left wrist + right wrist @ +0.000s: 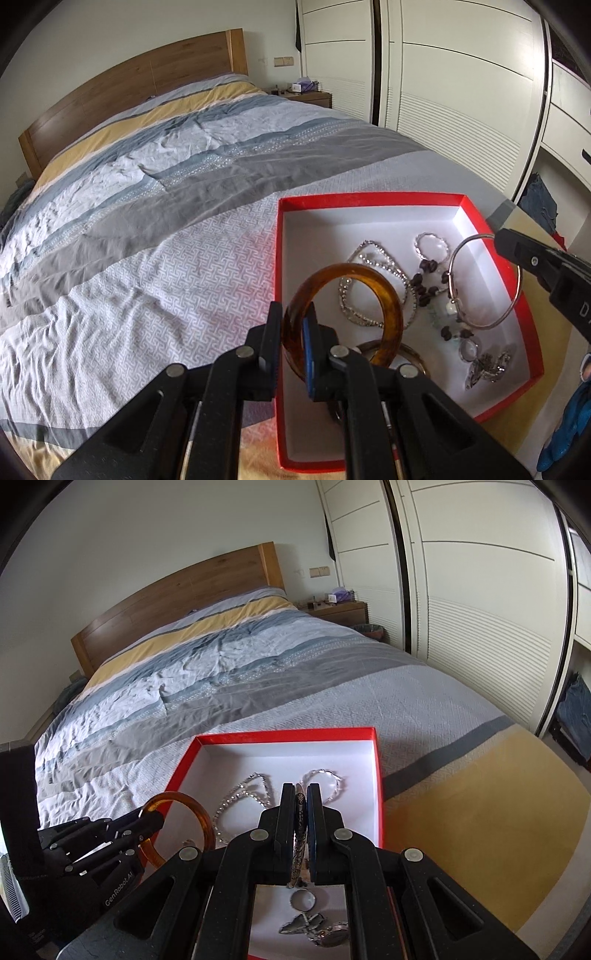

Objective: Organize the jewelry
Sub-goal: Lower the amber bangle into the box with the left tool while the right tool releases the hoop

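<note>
Two bangles are in hand above the red box [532,339] on the bed [147,221]. The left gripper [291,347] has its fingers nearly closed on the rim of an amber bangle [388,295], which stands upright over the box's near left corner. The right gripper [302,823] has its fingers fully closed on a thin silver bangle [300,834], held edge-on over the middle of the box.

To do this step well, I judge each bangle should go down onto a bare patch of the white floor, clear of the chain necklace [369,254], the dark bead string [424,284] and the twisted silver bracelet [430,245], so nothing tangles. Lowering until the rim is close to the floor before letting go should stop the amber bangle from rolling or bouncing out.

The left fingers hide the box's near left corner and most of a second brownish ring [410,354] under the amber bangle. The small silver pieces [314,926] at the near end are too blurred to name.
</note>
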Demonstrator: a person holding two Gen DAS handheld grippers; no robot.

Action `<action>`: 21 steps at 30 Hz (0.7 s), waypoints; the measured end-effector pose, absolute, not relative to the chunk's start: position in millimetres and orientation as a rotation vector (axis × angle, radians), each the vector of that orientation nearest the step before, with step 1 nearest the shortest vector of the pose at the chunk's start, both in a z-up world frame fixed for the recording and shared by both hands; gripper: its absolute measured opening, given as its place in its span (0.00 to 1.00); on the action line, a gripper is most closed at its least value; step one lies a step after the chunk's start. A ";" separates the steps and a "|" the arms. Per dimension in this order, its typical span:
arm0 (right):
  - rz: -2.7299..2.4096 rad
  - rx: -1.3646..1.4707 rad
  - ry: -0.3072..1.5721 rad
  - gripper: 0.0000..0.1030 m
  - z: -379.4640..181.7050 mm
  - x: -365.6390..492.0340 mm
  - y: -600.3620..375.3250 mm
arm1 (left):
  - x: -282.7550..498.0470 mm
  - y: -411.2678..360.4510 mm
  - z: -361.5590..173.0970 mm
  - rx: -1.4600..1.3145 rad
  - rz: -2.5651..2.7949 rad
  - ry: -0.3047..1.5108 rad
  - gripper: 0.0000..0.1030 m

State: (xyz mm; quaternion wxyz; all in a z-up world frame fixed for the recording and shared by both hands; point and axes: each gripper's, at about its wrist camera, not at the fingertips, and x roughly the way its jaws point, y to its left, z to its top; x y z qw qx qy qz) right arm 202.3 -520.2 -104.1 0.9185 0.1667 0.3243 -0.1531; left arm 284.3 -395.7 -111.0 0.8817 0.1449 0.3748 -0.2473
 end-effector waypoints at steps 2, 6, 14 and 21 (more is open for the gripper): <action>-0.315 0.352 0.673 0.06 -108.1 198.4 -524.2 | 284.3 -398.2 -112.1 0.304 -0.511 0.777 0.09; -0.325 0.349 0.696 0.06 -117.8 199.2 -528.3 | 287.5 -400.0 -120.9 0.295 -0.508 0.814 0.09; -0.370 0.341 0.734 0.06 -130.0 195.0 -537.4 | 287.4 -399.7 -125.3 0.293 -0.507 0.819 0.09; -0.392 0.333 0.753 0.05 -135.0 189.9 -540.7 | 285.4 -398.5 -125.0 0.293 -0.510 0.821 0.10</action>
